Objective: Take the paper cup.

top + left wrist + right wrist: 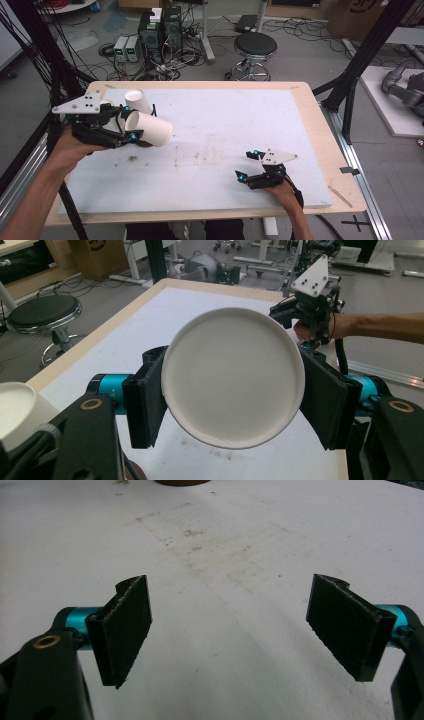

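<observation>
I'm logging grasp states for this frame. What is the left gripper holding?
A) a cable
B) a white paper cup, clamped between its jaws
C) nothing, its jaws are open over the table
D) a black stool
B: in the left gripper view the left gripper has its two black jaws pressed against either side of the white paper cup, whose round base faces the camera.

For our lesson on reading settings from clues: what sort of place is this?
Probably a robotics lab or workshop. Dark desktop computer towers sit on the floor among tangled cables, a round black stool stands nearby, and the wooden table carries a stained white work board.
</observation>
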Available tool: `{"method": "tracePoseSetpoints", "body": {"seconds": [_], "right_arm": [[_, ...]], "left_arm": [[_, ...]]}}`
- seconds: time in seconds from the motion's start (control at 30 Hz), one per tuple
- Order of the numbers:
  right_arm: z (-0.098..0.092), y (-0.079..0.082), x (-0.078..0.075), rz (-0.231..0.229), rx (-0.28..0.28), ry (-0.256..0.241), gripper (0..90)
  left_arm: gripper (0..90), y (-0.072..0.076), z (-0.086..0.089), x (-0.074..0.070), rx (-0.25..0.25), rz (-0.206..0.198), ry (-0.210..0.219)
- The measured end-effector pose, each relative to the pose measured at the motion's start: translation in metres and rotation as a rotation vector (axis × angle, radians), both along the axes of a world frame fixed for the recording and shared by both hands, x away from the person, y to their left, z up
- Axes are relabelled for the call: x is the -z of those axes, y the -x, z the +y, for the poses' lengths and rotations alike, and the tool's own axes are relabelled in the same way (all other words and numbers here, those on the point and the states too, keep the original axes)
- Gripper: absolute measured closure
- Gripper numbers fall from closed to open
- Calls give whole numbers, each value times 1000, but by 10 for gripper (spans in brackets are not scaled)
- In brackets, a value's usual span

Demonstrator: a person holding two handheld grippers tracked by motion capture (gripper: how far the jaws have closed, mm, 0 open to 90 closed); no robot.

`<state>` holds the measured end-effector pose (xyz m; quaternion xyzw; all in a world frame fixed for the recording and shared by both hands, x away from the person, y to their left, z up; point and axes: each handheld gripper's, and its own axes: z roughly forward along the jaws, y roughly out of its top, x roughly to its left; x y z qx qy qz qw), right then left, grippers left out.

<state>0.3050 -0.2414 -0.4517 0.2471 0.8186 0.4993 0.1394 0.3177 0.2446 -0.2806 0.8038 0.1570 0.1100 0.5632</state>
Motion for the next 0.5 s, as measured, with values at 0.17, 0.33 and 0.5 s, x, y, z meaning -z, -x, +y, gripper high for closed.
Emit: {"method": "tracePoseSetpoints", "body": {"seconds": [0.17,0.33,0.5], "right_arm": [[0,-1,0,7,2,4,189],[2,-1,0,-6,2,16,189],[0,-1,0,0,8,-1,189]], "left_arm": [[337,-1,-4,17,5,-5,-9],[337,-1,-8,36,18,12,-9],[336,-1,-7,51,25,24,9]]}}
